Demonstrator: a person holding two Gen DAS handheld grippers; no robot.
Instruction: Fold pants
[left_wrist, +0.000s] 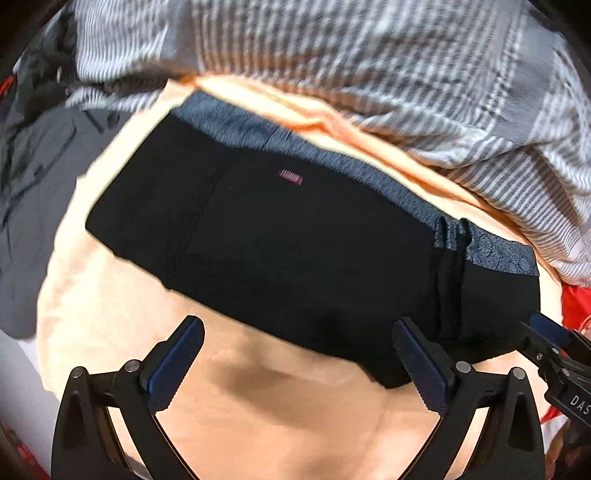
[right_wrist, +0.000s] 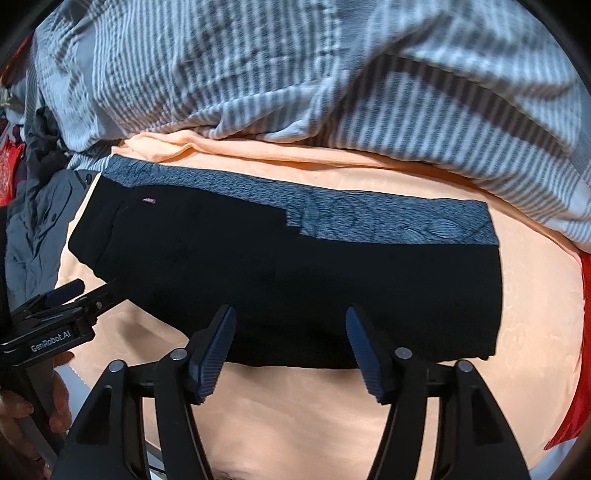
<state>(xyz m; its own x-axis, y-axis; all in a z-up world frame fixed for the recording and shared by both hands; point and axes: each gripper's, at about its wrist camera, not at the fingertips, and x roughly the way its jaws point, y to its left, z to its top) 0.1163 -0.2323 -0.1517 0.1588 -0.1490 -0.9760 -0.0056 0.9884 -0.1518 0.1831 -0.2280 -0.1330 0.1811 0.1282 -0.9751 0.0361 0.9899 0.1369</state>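
Soft peach cloth (left_wrist: 280, 417) covers the surface and fills the lower half of both views. On it lie the black folded pants (left_wrist: 295, 251) with a blue-grey patterned band along their top edge. They stretch across the middle of each frame as one long flat strip. A tiny red tag (left_wrist: 291, 178) sits on the black part, left of the middle in the left wrist view.

Behind the pants, along the top of both frames, a crumpled grey and white striped cloth (right_wrist: 258, 74) is heaped up. Dark grey clothes (left_wrist: 33, 206) lie at the left edge.

At the bottom of its own view, the left gripper (left_wrist: 299, 354) has its jaws wide apart, with nothing between them. Its tips hang just above the near edge of the pants. At the bottom middle of its own view, the right gripper (right_wrist: 291, 343) also has its jaws apart, over the near edge of the pants and not pinching them.

A hand (right_wrist: 22, 413) shows at the lower left of the right wrist view.
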